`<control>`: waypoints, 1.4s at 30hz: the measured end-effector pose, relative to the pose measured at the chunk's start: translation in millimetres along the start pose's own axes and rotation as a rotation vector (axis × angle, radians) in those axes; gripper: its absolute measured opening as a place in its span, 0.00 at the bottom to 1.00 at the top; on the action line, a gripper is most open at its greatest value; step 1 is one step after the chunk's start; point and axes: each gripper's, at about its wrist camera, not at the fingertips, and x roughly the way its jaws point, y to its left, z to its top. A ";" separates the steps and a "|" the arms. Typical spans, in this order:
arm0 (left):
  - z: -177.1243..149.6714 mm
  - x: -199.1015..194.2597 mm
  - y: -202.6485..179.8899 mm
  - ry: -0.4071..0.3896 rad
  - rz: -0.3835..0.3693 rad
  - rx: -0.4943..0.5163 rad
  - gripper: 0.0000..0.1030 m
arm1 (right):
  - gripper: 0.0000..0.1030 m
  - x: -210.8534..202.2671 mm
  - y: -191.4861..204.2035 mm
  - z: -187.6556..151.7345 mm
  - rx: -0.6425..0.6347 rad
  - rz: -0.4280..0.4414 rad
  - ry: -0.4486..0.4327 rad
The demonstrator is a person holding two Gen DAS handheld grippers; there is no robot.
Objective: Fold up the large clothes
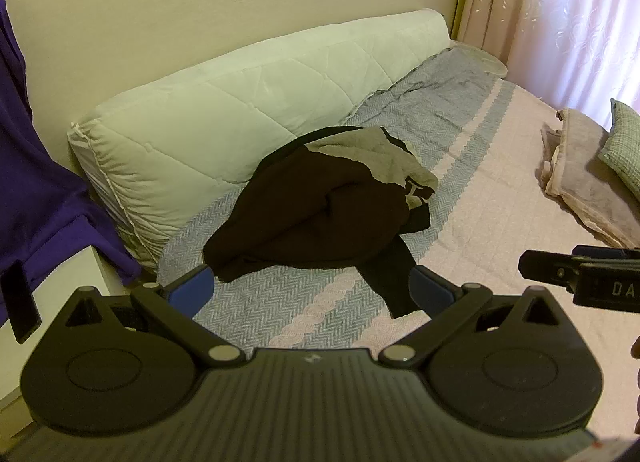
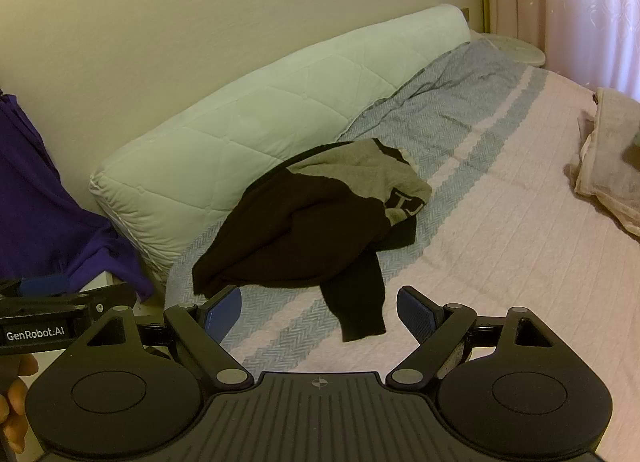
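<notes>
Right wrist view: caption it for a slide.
Open right gripper hovers over a crumpled dark garment on the bed.

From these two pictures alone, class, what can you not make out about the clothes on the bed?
- Black and grey garment: crumpled in both views, so its type and second sleeve are hidden by its own folds.
- Purple cloth: cut off by the left edge.
- Beige pile: cut off by the right edge.

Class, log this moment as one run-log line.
stage: before grasp | left gripper: open, empty | right gripper: open, empty | dark garment: crumpled on bed, unfolded, sleeve toward grippers
</notes>
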 end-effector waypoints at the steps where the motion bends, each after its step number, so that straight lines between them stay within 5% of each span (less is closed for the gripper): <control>1: -0.6 -0.3 -0.6 0.000 0.000 0.001 0.99 | 0.80 0.1 0.3 -0.3 0.001 0.000 0.001; 24: 3.7 0.5 7.3 0.000 -0.006 -0.008 0.99 | 0.80 4.1 -5.1 -2.3 0.003 0.008 0.012; 42: 14.4 6.8 -31.9 0.004 0.018 -0.031 0.99 | 0.80 14.7 -62.9 14.4 -0.005 0.063 0.030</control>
